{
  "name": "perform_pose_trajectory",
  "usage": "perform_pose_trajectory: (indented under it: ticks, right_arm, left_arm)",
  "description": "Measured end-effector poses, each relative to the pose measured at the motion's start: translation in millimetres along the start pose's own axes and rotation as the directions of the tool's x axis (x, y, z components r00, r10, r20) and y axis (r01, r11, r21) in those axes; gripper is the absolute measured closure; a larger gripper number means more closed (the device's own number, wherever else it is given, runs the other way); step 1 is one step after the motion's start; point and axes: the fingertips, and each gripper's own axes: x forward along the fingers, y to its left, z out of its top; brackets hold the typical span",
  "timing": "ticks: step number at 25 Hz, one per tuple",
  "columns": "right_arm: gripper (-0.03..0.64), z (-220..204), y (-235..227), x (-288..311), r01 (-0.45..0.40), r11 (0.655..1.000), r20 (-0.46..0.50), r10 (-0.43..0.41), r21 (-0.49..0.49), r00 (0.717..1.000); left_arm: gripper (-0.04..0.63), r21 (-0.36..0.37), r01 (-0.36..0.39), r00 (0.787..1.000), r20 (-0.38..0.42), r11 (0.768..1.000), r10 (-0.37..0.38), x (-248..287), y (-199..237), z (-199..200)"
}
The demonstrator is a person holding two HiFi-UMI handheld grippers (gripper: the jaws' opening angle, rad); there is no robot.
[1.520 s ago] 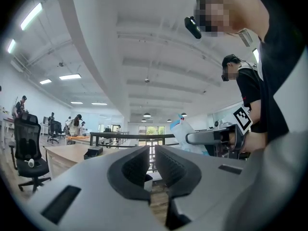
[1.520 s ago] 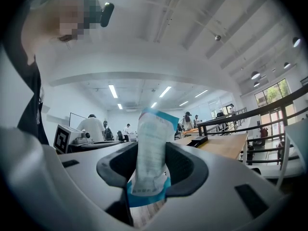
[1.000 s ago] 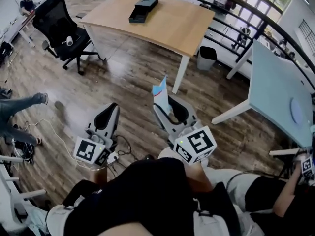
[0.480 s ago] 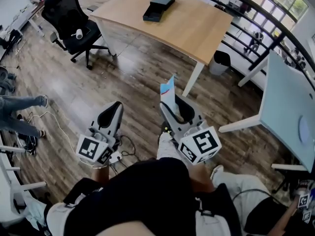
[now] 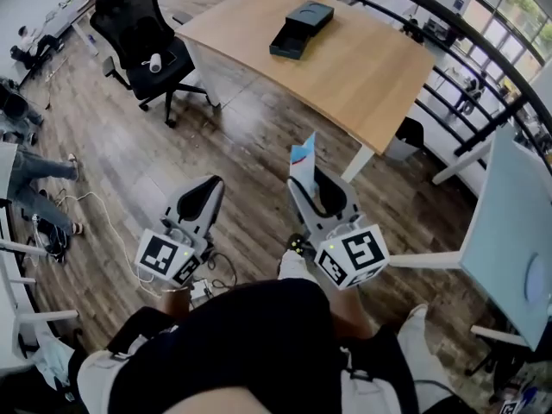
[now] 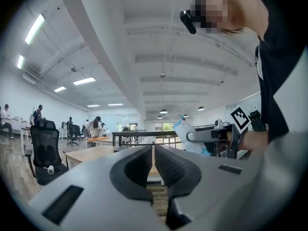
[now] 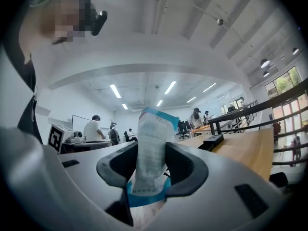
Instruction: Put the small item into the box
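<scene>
My right gripper [image 5: 308, 179] is shut on a small white and blue packet [image 5: 301, 155], which sticks up past its jaws; the right gripper view shows that packet [image 7: 150, 148] pinched upright between the jaws. A dark open box [image 5: 302, 28] lies on the wooden table [image 5: 362, 67] well ahead, and appears as a dark box [image 7: 212, 141] on the tabletop in the right gripper view. My left gripper [image 5: 205, 198] is held beside the right one, above the floor, shut with nothing between its jaws [image 6: 153, 161].
A black office chair [image 5: 142, 37] stands left of the wooden table. A grey bin [image 5: 404, 138] sits under the table's right end. A pale table [image 5: 509, 222] stands at the right. A person's legs [image 5: 34, 175] and cables lie at the left.
The view has shifted toward the wooden table, which now sits lower and closer in the frame. Both grippers keep the same pose, the packet still held in the right one.
</scene>
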Motion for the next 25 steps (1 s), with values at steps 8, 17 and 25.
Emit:
perform_pose_trajectory:
  ticks: [8, 17, 25]
  right_arm:
    - [0.443, 23, -53, 53, -0.065, 0.998, -0.001, 0.065, -0.002, 0.998]
    - [0.443, 25, -118, 95, -0.082, 0.997, -0.013, 0.082, 0.011, 0.997]
    - [0.443, 20, -140, 123, -0.125, 0.992, -0.028, 0.125, 0.025, 0.992]
  left_arm:
    - [0.571, -0.004, -0.05, 0.999, 0.008, 0.999, 0.05, 67, 38, 13]
    - [0.571, -0.005, -0.068, 0.998, -0.002, 0.998, 0.068, 134, 62, 8]
    - [0.571, -0.007, -0.111, 0.994, -0.02, 0.994, 0.11, 151, 79, 0]
